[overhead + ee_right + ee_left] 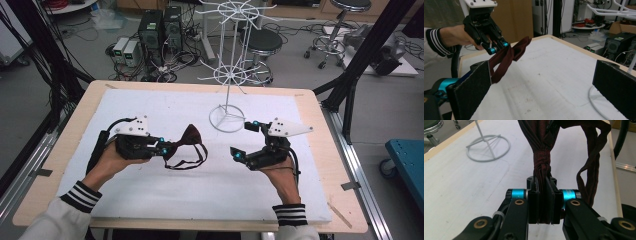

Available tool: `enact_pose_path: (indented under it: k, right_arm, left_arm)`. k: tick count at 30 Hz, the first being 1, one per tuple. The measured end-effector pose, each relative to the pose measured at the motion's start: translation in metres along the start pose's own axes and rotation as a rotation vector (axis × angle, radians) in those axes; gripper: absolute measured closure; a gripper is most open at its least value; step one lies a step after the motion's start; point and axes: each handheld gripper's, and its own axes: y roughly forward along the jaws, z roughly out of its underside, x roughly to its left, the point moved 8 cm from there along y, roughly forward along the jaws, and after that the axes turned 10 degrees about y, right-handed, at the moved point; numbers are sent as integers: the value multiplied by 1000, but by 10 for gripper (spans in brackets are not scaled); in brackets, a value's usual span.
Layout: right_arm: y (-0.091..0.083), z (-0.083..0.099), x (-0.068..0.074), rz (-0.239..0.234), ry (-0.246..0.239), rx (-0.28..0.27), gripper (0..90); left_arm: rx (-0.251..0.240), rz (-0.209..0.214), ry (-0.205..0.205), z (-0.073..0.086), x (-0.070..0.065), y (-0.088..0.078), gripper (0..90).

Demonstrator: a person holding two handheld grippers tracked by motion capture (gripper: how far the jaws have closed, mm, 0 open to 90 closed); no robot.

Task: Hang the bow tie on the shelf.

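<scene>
Maroon fabric — a bow tie (186, 141) with its strap looping below — hangs above the white tabletop (150, 195), pinched at one wing by the left gripper (161, 148), whose jaws are closed tight on the cloth. The right gripper (242, 141) hovers well apart to the right, jaws spread wide with nothing between them, near the base of a white wire stand (227, 119).

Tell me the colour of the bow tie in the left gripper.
Dark maroon bow tie, clearest in the left gripper view.
</scene>
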Motion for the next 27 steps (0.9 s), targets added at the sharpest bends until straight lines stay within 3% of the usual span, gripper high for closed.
enact_pose_path:
  k: [3, 10, 15, 27]
  right_arm:
    - [6, -4, 3, -30, -7, 32, 52]
    - [22, -7, 12, -57, -26, 92, 55]
    - [31, -6, 19, -100, -29, 121, 156]
    - [55, -4, 26, -148, 21, 206, 214]
  left_arm:
    - [-16, 1, 4, -5, -3, 3, 815]
    - [-8, 7, 31, -9, -8, 11, 815]
    - [0, 10, 40, -10, -9, 13, 815]
    - [-20, 18, 52, -16, -13, 16, 815]
